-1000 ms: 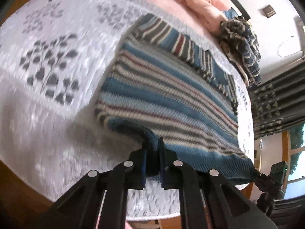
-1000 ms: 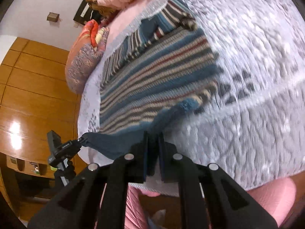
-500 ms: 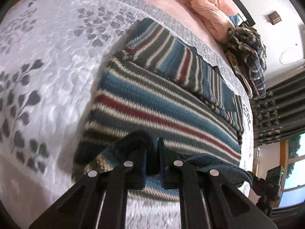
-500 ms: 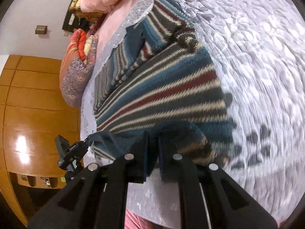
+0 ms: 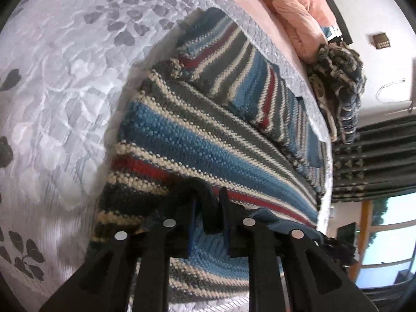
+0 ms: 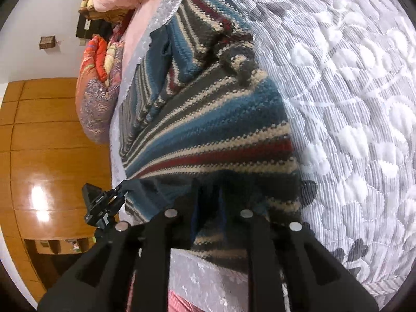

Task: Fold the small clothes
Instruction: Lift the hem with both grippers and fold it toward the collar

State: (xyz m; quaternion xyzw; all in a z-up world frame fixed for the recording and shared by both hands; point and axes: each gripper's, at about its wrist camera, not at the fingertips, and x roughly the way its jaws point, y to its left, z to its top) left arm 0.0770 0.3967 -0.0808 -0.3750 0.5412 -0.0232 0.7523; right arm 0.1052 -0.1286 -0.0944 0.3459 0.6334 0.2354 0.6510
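A knitted sweater [image 5: 208, 140] with blue, grey, cream and red stripes lies on a white quilted bedspread [image 5: 65, 83]. Its sleeves are folded across the far part. My left gripper [image 5: 208, 208] is shut on the dark blue bottom hem, which is lifted and carried over the body of the sweater. In the right wrist view the same sweater [image 6: 208, 119] fills the middle, and my right gripper [image 6: 208, 197] is shut on the hem at its other corner. The left gripper [image 6: 104, 202] also shows at the left there, holding the hem.
Pink bedding [image 5: 299, 7] and a pile of dark patterned clothes [image 5: 343, 88] lie at the far end of the bed. A patterned pillow [image 6: 98, 88] sits by the bed edge, with wooden panelling [image 6: 39, 143] beyond. Dark curtains [image 5: 377, 161] hang at the right.
Both grippers have carried the hem up and forward over the sweater, away from the near bed edge. The lower part now folds over the body.
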